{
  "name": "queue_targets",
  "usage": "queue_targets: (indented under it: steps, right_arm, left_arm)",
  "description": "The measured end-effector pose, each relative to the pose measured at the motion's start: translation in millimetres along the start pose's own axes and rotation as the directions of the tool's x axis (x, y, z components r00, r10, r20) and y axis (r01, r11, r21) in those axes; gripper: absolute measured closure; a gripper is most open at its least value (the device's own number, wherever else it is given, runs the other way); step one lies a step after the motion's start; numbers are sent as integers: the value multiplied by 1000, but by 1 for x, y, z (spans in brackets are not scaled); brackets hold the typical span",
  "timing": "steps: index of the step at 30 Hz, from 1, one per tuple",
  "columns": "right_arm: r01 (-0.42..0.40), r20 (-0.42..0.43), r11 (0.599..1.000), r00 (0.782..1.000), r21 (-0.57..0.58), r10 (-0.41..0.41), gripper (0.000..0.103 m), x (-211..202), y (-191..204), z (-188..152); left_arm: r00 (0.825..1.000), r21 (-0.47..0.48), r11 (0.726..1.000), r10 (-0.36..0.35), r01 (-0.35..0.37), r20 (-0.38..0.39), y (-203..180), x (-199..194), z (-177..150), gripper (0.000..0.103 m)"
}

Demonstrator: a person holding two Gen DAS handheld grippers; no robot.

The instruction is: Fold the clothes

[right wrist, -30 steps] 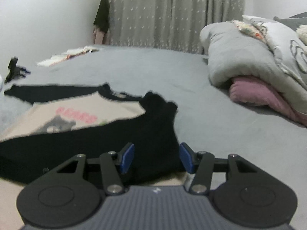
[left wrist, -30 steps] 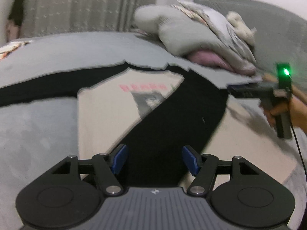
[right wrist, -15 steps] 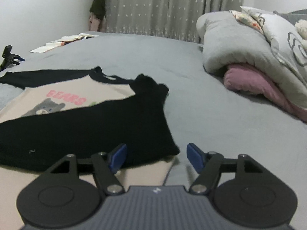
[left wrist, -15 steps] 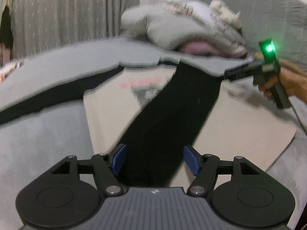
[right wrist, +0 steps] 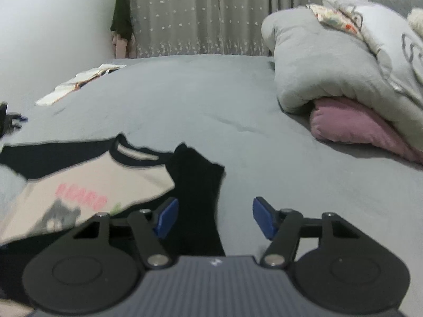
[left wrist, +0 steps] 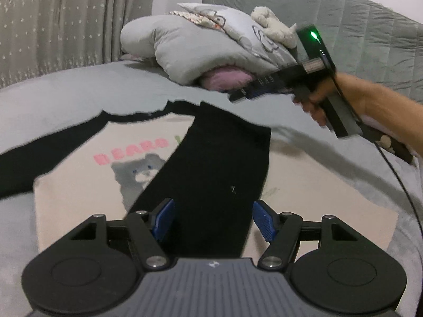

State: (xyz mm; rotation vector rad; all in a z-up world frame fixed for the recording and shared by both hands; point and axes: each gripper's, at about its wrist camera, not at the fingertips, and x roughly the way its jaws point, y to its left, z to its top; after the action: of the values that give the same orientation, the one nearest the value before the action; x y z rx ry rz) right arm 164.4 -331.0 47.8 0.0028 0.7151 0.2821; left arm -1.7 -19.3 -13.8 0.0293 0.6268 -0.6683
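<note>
A cream shirt [left wrist: 79, 185] with black sleeves and a pink-lettered bear print lies flat on the grey bed. One black sleeve [left wrist: 211, 174] is folded across its front. My left gripper [left wrist: 212, 219] is open and empty, just above the sleeve's near end. In the left wrist view the right gripper [left wrist: 238, 95] is held in a hand above the shirt's shoulder. In the right wrist view my right gripper [right wrist: 214, 216] is open and empty over the folded sleeve's shoulder end [right wrist: 195, 174] and the shirt [right wrist: 79, 185].
A heap of grey bedding over a pink pillow [left wrist: 201, 52] lies at the head of the bed, also in the right wrist view [right wrist: 343, 92]. An open book [right wrist: 79, 82] lies at the far edge. A curtain [right wrist: 224, 13] hangs behind. The grey sheet [right wrist: 211, 100] stretches beyond the shirt.
The right gripper opened wider and lifted away from the black sleeve, which now lies on the shirt. The left gripper drew back a little and stayed open.
</note>
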Motion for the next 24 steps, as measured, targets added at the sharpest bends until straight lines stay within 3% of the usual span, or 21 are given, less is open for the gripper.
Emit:
queue_targets:
  steps: [9, 10, 11, 12, 17, 22, 24]
  right_arm:
    - [-86, -92, 965, 989, 249, 112, 69, 80, -32, 20]
    - [-93, -95, 960, 988, 265, 122, 75, 87, -33, 18]
    - [-93, -89, 960, 989, 266, 121, 92, 91, -33, 17]
    - [-87, -72, 963, 992, 257, 109, 96, 90, -32, 17]
    - [-20, 32, 978, 999, 209, 14, 98, 83, -30, 14]
    - [-8, -2, 977, 1000, 215, 9, 96, 103, -34, 4]
    - [-23, -2, 972, 1000, 235, 24, 88, 99, -37, 7]
  left_arm:
    - [993, -159, 980, -119, 118, 8, 29, 8, -9, 37]
    - [993, -160, 980, -122, 122, 8, 29, 8, -10, 36]
    - [992, -159, 979, -124, 124, 8, 29, 8, -10, 36]
    - [992, -156, 980, -123, 123, 7, 28, 9, -9, 36]
    - [994, -129, 986, -106, 105, 1, 23, 9, -7, 35]
    - [995, -102, 990, -103, 102, -4, 19, 11, -9, 29]
    - [995, -100, 990, -102, 101, -6, 19, 9, -7, 29]
